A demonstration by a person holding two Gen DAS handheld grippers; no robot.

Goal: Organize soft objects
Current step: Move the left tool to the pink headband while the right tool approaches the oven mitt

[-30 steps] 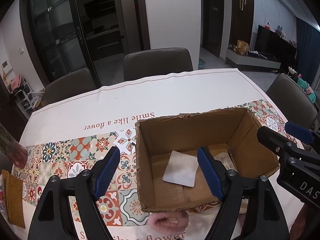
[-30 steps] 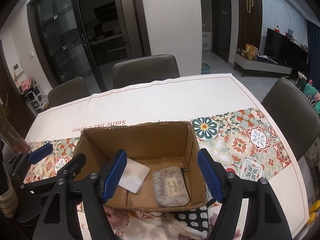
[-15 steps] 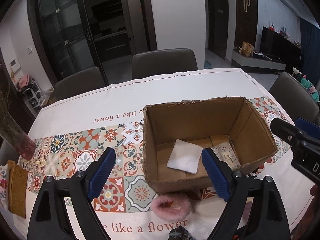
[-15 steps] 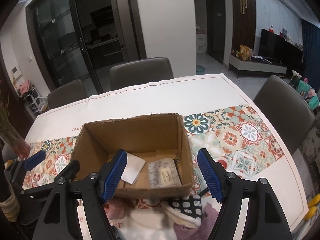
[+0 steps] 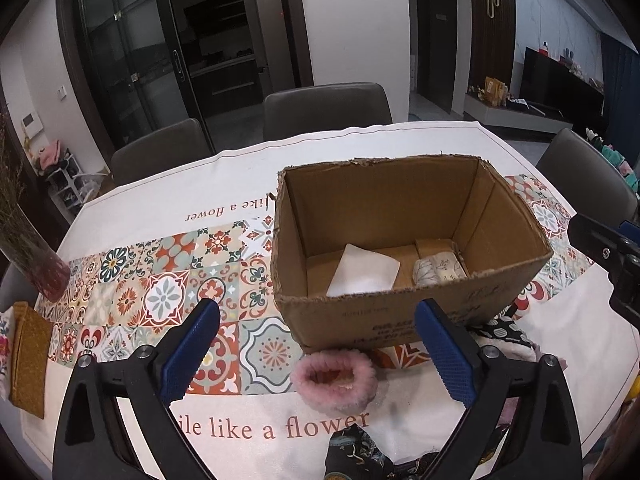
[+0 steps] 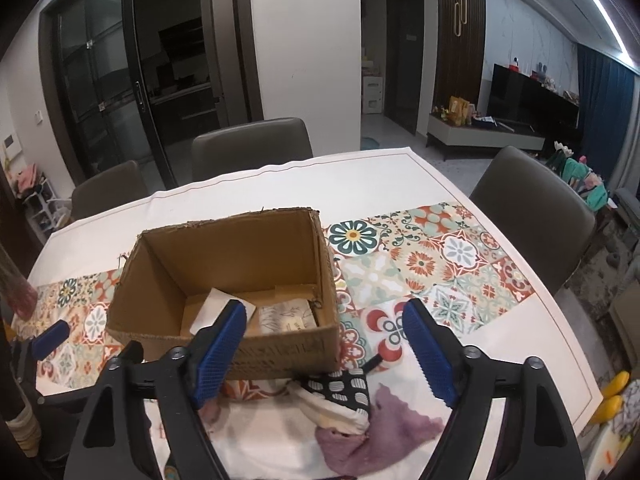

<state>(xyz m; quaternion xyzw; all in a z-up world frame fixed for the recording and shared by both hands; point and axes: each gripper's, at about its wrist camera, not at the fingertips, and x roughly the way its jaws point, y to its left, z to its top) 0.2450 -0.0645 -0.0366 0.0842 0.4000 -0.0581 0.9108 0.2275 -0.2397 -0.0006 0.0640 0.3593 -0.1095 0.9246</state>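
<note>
Two items lay inside the cardboard box (image 5: 400,200): a white folded cloth (image 5: 362,270) on the left of its floor and a printed fabric pouch (image 5: 438,270) just beside it on the right. The box stood on the patterned band of the table (image 5: 224,184), open at the top, nearer the table's near edge than its far edge.

Outside the box, along the near edge, lay loose soft things. A pink furry scrunchie (image 5: 334,378) rested just in front of the box's near wall. A black-and-white patterned cloth (image 6: 340,390) touched the box's near right corner, with a mauve cloth (image 6: 378,432) beside it. A dark printed fabric (image 5: 356,454) sat at the very edge.

The left gripper (image 5: 318,352) hovered above the near edge, jaws wide apart and holding nothing. The right gripper (image 6: 324,350) hovered likewise, jaws wide apart, empty, before the box's near wall.

At the table's left edge stood a pink vase (image 5: 48,276) of dried stems, and a mustard-coloured cloth (image 5: 28,360) lay near it.
</note>
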